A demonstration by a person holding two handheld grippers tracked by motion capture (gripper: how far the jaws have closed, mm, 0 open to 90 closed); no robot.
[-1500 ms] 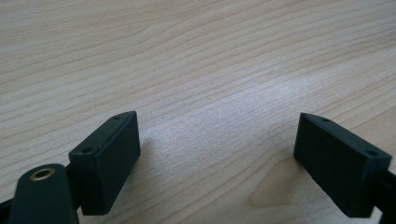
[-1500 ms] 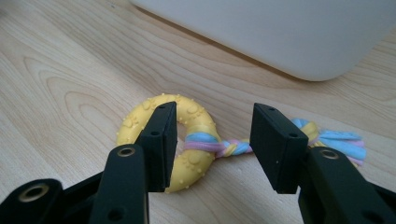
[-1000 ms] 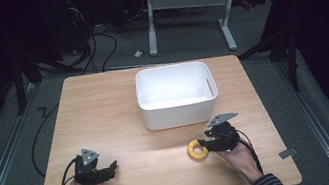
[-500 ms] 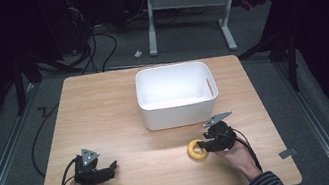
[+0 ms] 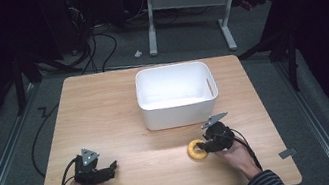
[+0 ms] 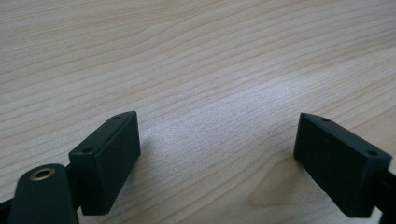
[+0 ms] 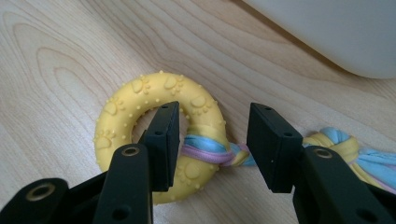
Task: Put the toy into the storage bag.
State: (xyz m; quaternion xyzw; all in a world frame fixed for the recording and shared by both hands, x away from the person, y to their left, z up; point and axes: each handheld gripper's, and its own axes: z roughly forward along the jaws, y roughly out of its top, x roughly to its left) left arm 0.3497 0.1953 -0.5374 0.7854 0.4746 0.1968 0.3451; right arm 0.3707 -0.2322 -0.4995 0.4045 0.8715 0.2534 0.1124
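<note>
Left gripper (image 5: 109, 168), lower left of the high view, rests low with jaws wide apart; right gripper (image 5: 203, 145), lower right, holds jaws partly closed, pads not touching.

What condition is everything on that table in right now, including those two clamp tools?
Ring toy: flat on the table, braided rope tied to it.
Bin: upright, looks empty.
Right gripper: jaws astride the ring's knotted side, one in its hole, a gap still showing.
Left gripper: jaws wide open, nothing between.
</note>
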